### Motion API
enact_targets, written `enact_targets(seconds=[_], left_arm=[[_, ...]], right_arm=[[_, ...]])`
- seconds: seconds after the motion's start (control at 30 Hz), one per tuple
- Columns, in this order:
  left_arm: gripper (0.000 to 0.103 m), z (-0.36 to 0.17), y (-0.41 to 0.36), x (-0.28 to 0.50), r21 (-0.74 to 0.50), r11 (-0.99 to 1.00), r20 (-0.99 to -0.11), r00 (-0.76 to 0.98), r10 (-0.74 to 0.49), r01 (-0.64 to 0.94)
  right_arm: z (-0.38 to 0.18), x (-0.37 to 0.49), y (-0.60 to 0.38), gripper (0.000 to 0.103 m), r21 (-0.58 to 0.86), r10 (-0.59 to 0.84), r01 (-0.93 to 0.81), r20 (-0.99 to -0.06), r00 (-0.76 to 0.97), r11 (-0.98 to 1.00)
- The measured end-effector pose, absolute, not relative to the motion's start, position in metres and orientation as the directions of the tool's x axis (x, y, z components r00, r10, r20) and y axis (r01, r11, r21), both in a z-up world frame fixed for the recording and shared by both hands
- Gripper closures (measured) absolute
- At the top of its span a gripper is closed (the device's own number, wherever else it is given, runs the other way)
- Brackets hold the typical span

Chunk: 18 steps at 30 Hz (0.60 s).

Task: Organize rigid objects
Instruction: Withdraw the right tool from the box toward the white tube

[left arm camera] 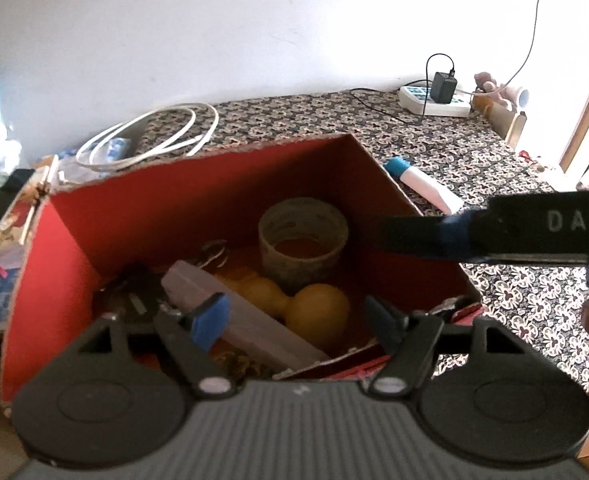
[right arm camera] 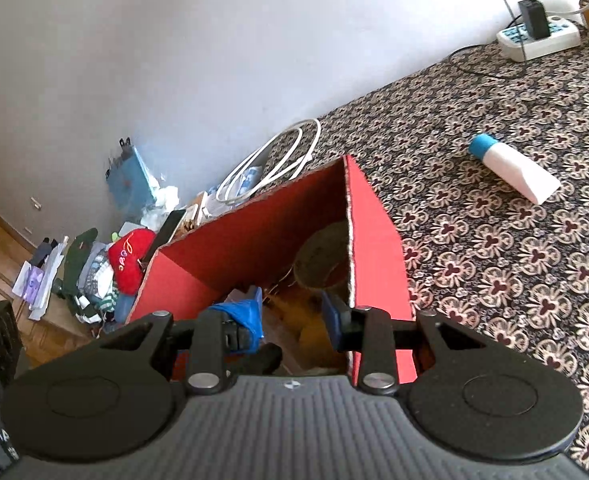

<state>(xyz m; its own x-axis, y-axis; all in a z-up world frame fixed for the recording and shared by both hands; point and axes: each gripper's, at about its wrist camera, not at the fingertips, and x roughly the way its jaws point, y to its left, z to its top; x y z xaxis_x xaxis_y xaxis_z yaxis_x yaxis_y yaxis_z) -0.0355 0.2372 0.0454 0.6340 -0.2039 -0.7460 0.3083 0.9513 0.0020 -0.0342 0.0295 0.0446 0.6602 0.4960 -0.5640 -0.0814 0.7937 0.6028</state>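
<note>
A red cardboard box (left arm camera: 198, 216) stands open on the patterned cloth. Inside lie a roll of tape (left arm camera: 302, 236), a yellow dumbbell-shaped toy (left arm camera: 318, 308), a translucent plastic case (left arm camera: 230, 312) and some dark small items. My left gripper (left arm camera: 294, 316) hovers over the box's near side, open, with nothing between its blue-padded fingers. My right gripper (right arm camera: 292, 312) is above the box's right wall (right arm camera: 378, 240), jaws apart and empty. Its black body (left arm camera: 542, 224) reaches in from the right in the left wrist view. A white tube with a blue cap (right arm camera: 514, 168) lies on the cloth outside the box.
A coiled white cable (left arm camera: 150, 136) lies behind the box. A power strip with a black charger (left arm camera: 434, 102) sits at the far right by the wall. Clothes, papers and a red cushion (right arm camera: 130, 260) are piled left of the box, by a wooden floor.
</note>
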Motion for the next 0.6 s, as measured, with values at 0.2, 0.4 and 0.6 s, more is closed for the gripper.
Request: enact_targets(seconds=[0.2,0.4,0.6], left_arm=[[0.015,0.055,0.225,-0.049,0.09,0.953,-0.722,0.678,-0.138,0.29],[0.015,0.059,0.215,-0.057,0.119,0.947,-0.723,0.68,-0.122,0.297],[0.014,0.063,0.208,-0.058,0.112,0.953,-0.735,0.669,-0.112,0.282]], right_arm=[[0.045,-0.051,0.017,0.086,0.632,0.496,-0.063,-0.537,0.682,0.772],[0.051,-0.066,0.012,0.086,0.607,0.463,-0.062,-0.532,0.709,0.792],[0.052,-0.078,0.001,0.086,0.569,0.41,-0.035,-0.547,0.73,0.821]])
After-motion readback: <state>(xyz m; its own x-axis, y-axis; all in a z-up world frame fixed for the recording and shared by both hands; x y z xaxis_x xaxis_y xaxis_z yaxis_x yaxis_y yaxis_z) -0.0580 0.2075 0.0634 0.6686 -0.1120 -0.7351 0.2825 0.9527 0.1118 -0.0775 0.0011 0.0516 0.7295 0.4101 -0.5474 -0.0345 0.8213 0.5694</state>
